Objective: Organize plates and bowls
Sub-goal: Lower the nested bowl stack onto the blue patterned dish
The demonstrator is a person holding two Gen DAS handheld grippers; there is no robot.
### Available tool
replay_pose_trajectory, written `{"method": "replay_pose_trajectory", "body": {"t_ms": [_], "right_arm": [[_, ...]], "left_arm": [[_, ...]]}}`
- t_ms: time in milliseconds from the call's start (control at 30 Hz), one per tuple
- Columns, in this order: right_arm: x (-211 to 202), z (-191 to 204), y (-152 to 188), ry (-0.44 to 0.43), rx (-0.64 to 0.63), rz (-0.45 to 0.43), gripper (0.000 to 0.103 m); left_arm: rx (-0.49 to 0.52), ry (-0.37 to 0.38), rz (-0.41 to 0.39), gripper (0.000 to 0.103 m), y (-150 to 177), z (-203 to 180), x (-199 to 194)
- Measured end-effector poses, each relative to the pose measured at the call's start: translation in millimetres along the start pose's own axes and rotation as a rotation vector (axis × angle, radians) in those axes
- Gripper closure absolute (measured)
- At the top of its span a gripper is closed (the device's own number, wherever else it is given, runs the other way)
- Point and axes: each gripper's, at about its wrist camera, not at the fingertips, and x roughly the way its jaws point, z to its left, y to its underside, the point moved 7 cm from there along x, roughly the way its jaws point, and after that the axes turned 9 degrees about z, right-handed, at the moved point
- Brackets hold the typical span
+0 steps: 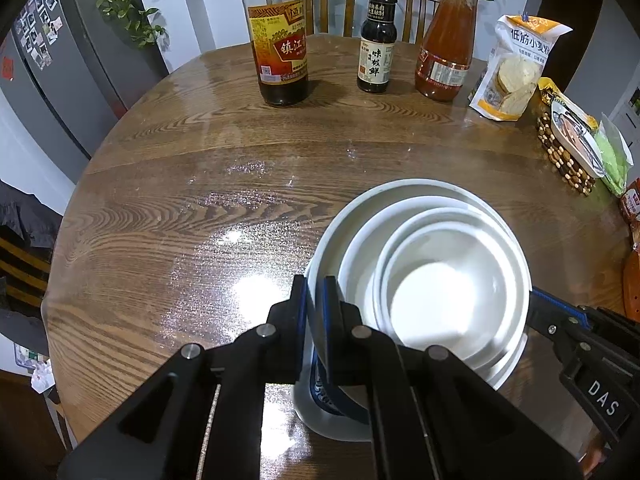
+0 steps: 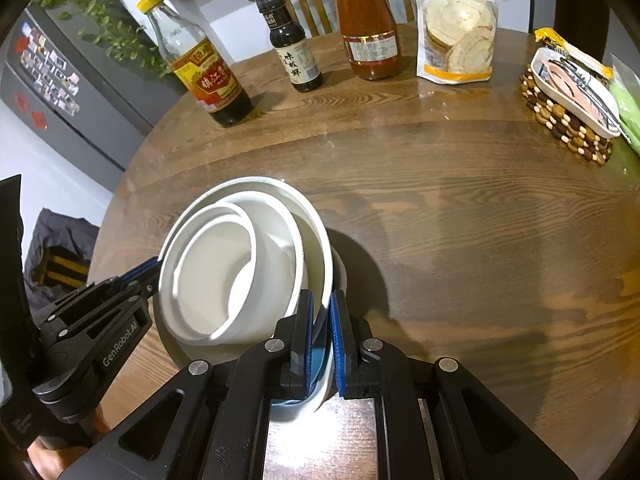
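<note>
Several white bowls (image 1: 440, 300) sit nested inside one large white bowl (image 1: 400, 190) with a blue pattern on its outside, above the round wooden table (image 1: 200, 208). My left gripper (image 1: 316, 284) is shut on the large bowl's left rim. My right gripper (image 1: 538, 294) reaches the opposite rim from the right. In the right wrist view, the right gripper (image 2: 322, 300) is shut on the large bowl's (image 2: 312, 216) near rim. There the inner bowls (image 2: 224, 276) lean left, toward the left gripper (image 2: 154, 266). I cannot tell whether the stack touches the table.
At the table's far side stand a vinegar bottle (image 1: 280, 40), a small dark sauce bottle (image 1: 376, 48), a red sauce jar (image 1: 448, 48) and a flour bag (image 1: 512, 68). A beaded trivet with a tray (image 1: 568, 152) sits far right. Chairs (image 1: 332, 0) stand behind, a fridge (image 1: 60, 72) left.
</note>
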Motion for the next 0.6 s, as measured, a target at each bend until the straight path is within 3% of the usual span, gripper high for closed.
{"method": "replay_pose_trajectory", "body": {"t_ms": [600], "right_arm": [[1.7,1.5,-1.2,0.014,0.005,0.064,0.091]], "left_arm": [[0.023,-0.008,0.059,0.099,-2.2,-1.1,2.3]]}}
